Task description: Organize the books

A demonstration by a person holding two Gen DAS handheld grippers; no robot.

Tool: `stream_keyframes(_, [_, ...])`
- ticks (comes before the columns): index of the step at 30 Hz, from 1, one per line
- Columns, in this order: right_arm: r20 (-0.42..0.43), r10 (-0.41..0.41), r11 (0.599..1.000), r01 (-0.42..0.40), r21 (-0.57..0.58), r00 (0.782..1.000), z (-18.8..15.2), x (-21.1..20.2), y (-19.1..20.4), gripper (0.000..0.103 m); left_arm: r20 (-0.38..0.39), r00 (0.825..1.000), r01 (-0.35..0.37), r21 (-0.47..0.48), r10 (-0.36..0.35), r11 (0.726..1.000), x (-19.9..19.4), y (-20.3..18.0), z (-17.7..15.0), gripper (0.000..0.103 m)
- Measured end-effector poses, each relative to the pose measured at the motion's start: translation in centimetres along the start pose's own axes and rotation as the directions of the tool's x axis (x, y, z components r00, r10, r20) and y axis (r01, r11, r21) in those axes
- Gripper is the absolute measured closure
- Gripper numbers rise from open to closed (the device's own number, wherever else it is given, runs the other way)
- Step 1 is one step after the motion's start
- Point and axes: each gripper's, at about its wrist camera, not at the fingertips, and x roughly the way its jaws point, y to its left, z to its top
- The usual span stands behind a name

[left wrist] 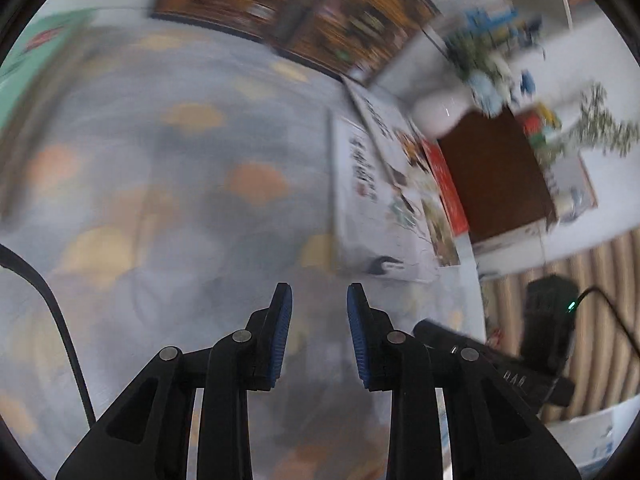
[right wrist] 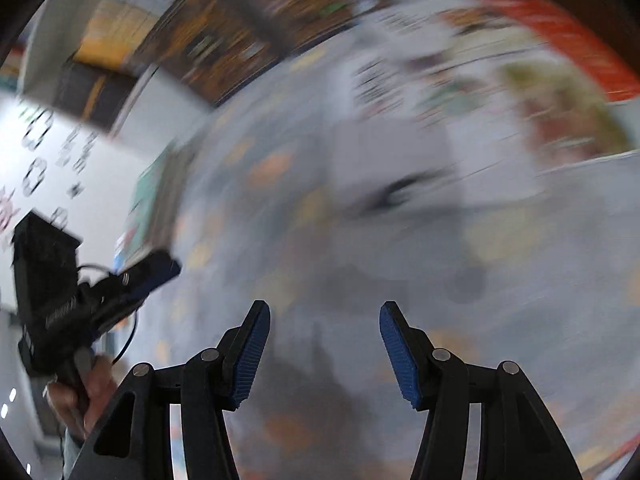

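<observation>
Both hand-held grippers are empty and hang over a pale cloth printed with orange and yellow blobs. From the left wrist view, the left hand-held gripper [left wrist: 319, 296] has its blue pads set a narrow way apart with nothing between them. From the right wrist view, the right hand-held gripper [right wrist: 325, 314] has its jaws standing wider, again with only cloth showing in the gap. Both pictures are smeared, so fine detail is lost.

The books lie in a loose overlapping pile on the cloth [left wrist: 168, 184], ahead and to the right of the left hand-held gripper. A large white picture book [left wrist: 372, 208] is nearest, a second illustrated book [left wrist: 404, 148] lies askew over its far edge, and a red book [left wrist: 446, 188] shows beside them. A dark brown box [left wrist: 496, 172] stands just past the pile, next to a white vase [left wrist: 438, 114]. A dark wooden bookshelf [left wrist: 288, 8] crosses the top of the view. In the right wrist view the white picture book [right wrist: 400, 184] lies just ahead of the right jaws.

My reading is that this is the approach step: neither gripper has reached a book yet. The next move probably calls for bringing one hand-held gripper down to the near edge of the white picture book and getting one finger under the cover before closing. The flat, thin cover on soft cloth may be hard to lift.
</observation>
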Motion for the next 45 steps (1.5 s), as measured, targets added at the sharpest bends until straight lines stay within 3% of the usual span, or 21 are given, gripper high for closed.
stream_keyframes(3, [0.054, -0.086, 0.995, 0.089, -0.054, 0.995, 2.7, -1.0, -2.5, 0.047, -0.019, 0.999, -0.039, 0.009, 0.039, 0.999, 3.8, -2.2, 1.0, 0.077])
stream_keyframes(5, [0.078, -0.109, 0.992, 0.114, -0.054, 0.991, 4.2, -1.1, -3.6, 0.047, 0.003, 0.994, -0.107, 0.018, 0.107, 0.994, 5.5, -3.0, 1.7, 0.077])
stream_keyframes(9, [0.08, -0.128, 0.991, 0.13, -0.017, 0.989, 7.6, 0.1, -5.8, 0.047, 0.048, 0.968, -0.245, -0.027, 0.246, 0.969, 8.2, -2.9, 2.9, 0.077])
stream_keyframes(11, [0.086, -0.118, 0.993, 0.12, -0.022, 0.989, 8.5, 1.0, -6.1, 0.047, 0.013, 0.976, -0.216, -0.059, 0.217, 0.975, 9.4, -2.3, 3.4, 0.077])
stream_keyframes(16, [0.068, -0.135, 0.984, 0.142, -0.111, 0.988, 9.3, 2.8, -4.9, 0.046, 0.026, 0.982, -0.187, -0.086, 0.19, 0.979, 9.2, -2.4, 3.4, 0.077])
stream_keyframes(19, [0.061, -0.143, 0.976, 0.151, -0.155, 0.988, 9.2, 3.2, -4.0, 0.043, 0.017, 0.99, -0.135, -0.105, 0.137, 0.985, 9.3, -2.6, 2.9, 0.077])
stream_keyframes(25, [0.057, -0.186, 0.948, 0.195, -0.251, 0.981, 7.6, 3.3, -2.5, 0.036, 0.016, 0.986, -0.165, -0.062, 0.167, 0.984, 8.4, -3.8, 0.6, 0.077])
stream_keyframes(28, [0.039, -0.154, 0.944, 0.158, -0.289, 0.987, 5.9, 3.0, -1.5, 0.036, 0.016, 0.985, -0.169, -0.076, 0.171, 0.983, 6.7, -3.2, -1.7, 0.077])
stream_keyframes(32, [0.001, -0.124, 0.913, 0.115, -0.392, 0.992, 1.6, 2.6, 0.6, 0.034, 0.02, 0.991, -0.128, -0.163, 0.133, 0.978, 3.4, -1.3, -6.5, 0.077])
stream_keyframes(37, [-0.102, -0.037, 0.868, -0.018, -0.497, 0.994, -4.5, 2.4, 2.0, 0.029, -0.01, 0.993, -0.114, -0.255, 0.116, 0.96, 0.2, 1.5, -12.6, 0.077])
stream_keyframes(39, [-0.174, -0.018, 0.885, -0.065, -0.461, 0.985, -6.0, 2.8, 1.0, 0.033, 0.001, 0.994, -0.104, -0.287, 0.108, 0.952, -0.7, 2.0, -13.9, 0.077])
stream_keyframes(43, [-0.151, -0.015, 0.905, -0.051, -0.423, 0.988, -6.9, 1.3, -0.3, 0.039, 0.031, 0.989, -0.124, -0.322, 0.142, 0.939, -1.5, 2.5, -15.2, 0.077])
stream_keyframes(45, [-0.092, -0.025, 0.922, -0.012, -0.387, 0.995, -6.8, 0.7, -1.1, 0.059, 0.039, 0.992, -0.099, -0.342, 0.119, 0.934, -1.0, 2.8, -15.1, 0.077])
